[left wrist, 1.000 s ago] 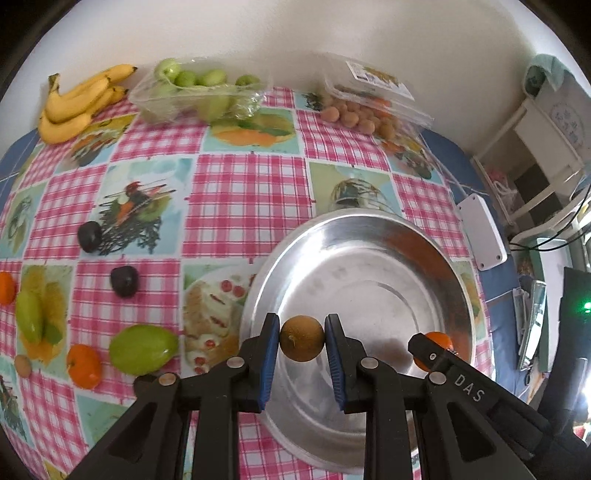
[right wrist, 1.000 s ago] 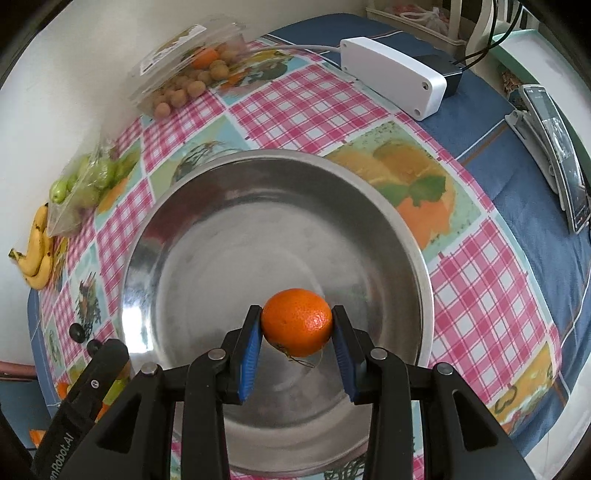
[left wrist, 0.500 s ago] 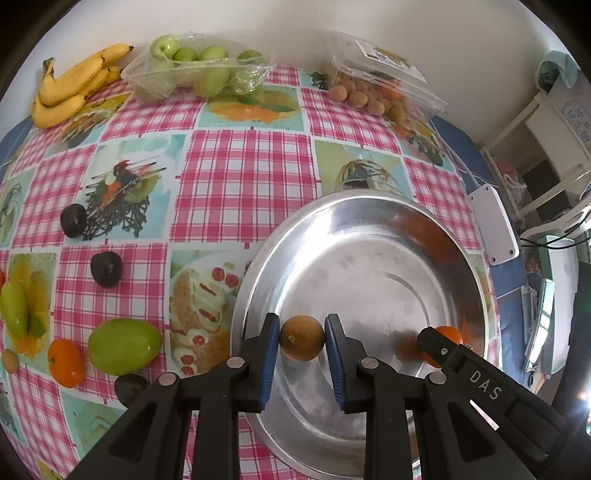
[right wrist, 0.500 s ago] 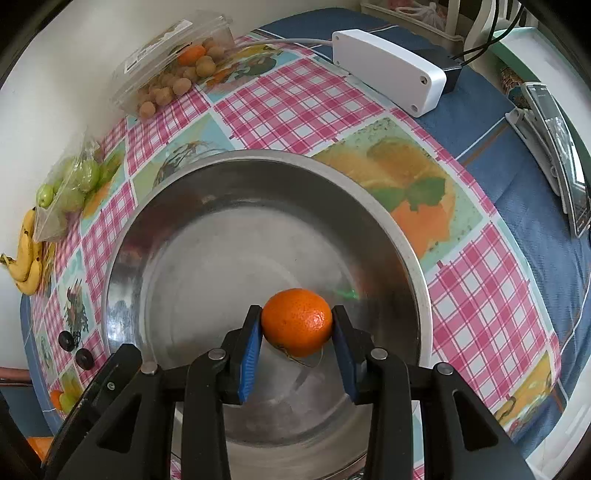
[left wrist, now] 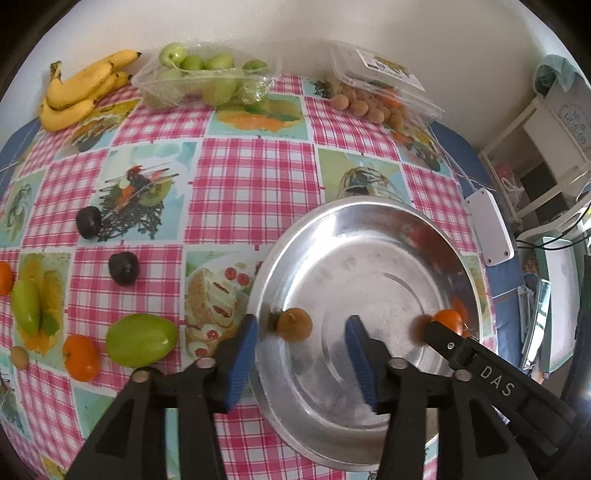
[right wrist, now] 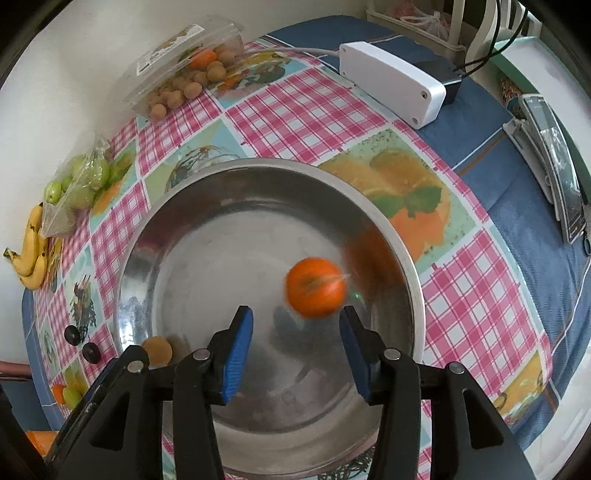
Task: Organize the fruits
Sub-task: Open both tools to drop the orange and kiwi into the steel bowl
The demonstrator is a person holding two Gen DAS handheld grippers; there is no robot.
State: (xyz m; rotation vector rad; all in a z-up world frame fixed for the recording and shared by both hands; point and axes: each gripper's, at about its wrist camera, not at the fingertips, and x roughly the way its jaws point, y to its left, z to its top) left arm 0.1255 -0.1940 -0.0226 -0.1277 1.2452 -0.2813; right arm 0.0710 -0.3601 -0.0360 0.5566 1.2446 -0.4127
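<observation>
Grippers (left wrist: 301, 354) (right wrist: 295, 349) spread | checked tablecloth (left wrist: 255, 166) | white wall (left wrist: 258, 26)

text: "DAS" | on: right gripper (left wrist: 439, 325) arm | view: left wrist | other labels: unreadable

one steel bowl (left wrist: 369, 221), three oranges (left wrist: 80, 357), two dark plums (left wrist: 123, 268), two green mangoes (left wrist: 141, 340), one banana bunch (left wrist: 79, 92), two clear fruit punnets (left wrist: 207, 79)

Table (left wrist: 255, 177) (checkered cloth) bears bowl (left wrist: 369, 206), bananas (left wrist: 81, 92).
</observation>
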